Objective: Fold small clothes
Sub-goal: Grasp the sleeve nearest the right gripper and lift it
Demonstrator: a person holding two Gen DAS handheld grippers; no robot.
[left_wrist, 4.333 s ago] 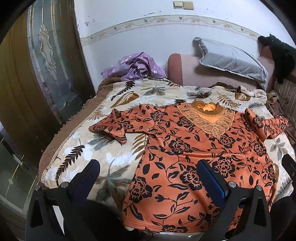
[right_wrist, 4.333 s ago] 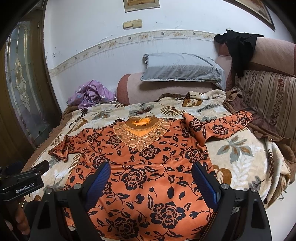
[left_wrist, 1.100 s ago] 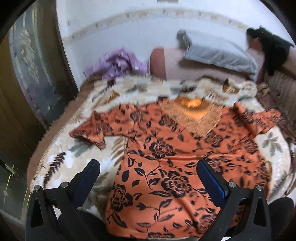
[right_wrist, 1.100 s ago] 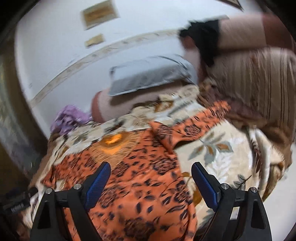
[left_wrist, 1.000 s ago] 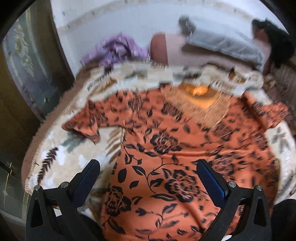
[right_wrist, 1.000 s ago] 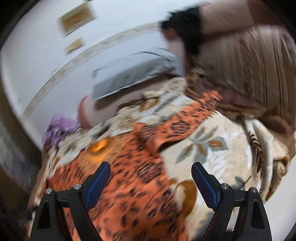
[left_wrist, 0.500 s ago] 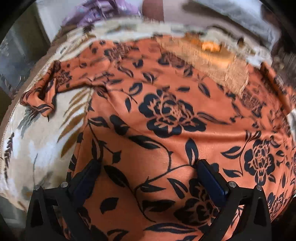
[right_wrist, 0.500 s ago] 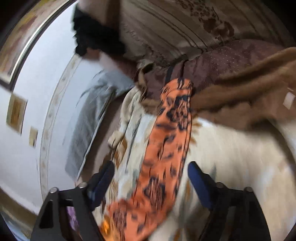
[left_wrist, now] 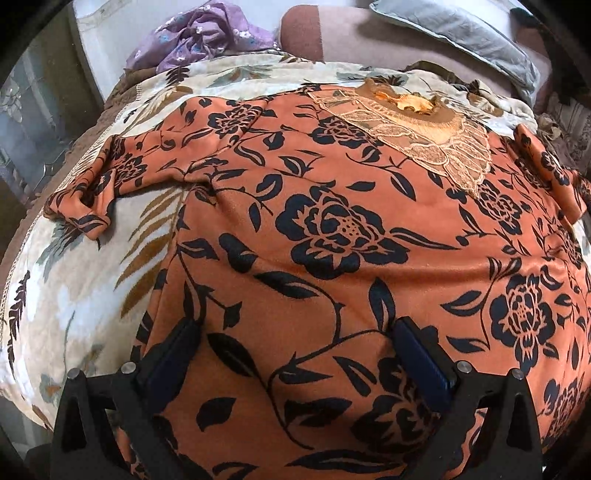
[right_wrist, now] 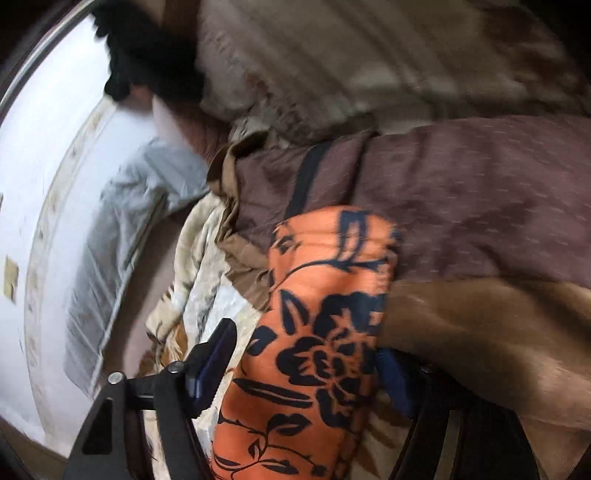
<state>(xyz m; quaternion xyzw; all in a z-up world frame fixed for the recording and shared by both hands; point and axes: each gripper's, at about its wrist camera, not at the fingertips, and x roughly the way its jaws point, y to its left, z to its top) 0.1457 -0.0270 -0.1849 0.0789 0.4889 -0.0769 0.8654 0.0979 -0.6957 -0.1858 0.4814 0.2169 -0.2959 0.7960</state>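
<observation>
Both grippers spread wide over orange floral top (left_wrist: 332, 229).
Left gripper (left_wrist: 295, 354) pressing the body; right gripper (right_wrist: 306, 369) straddling a sleeve (right_wrist: 325, 332), ungrasped.

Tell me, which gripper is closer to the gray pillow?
Probably right. The right gripper straddles the sleeve up near the pillow; the left gripper is down on the shirt's lower body, farther away.

A: Place type? Going fast.
B: Home, bedroom. A leaf-print blanket (left_wrist: 92, 266) is covering a bed, a grey pillow (left_wrist: 454, 29) is leaning on the padded headboard (left_wrist: 332, 44).
A: More?
B: Purple clothes (left_wrist: 199, 35) are lying bunched by the wall; a striped cushion (right_wrist: 369, 55) is sitting alongside.
</observation>
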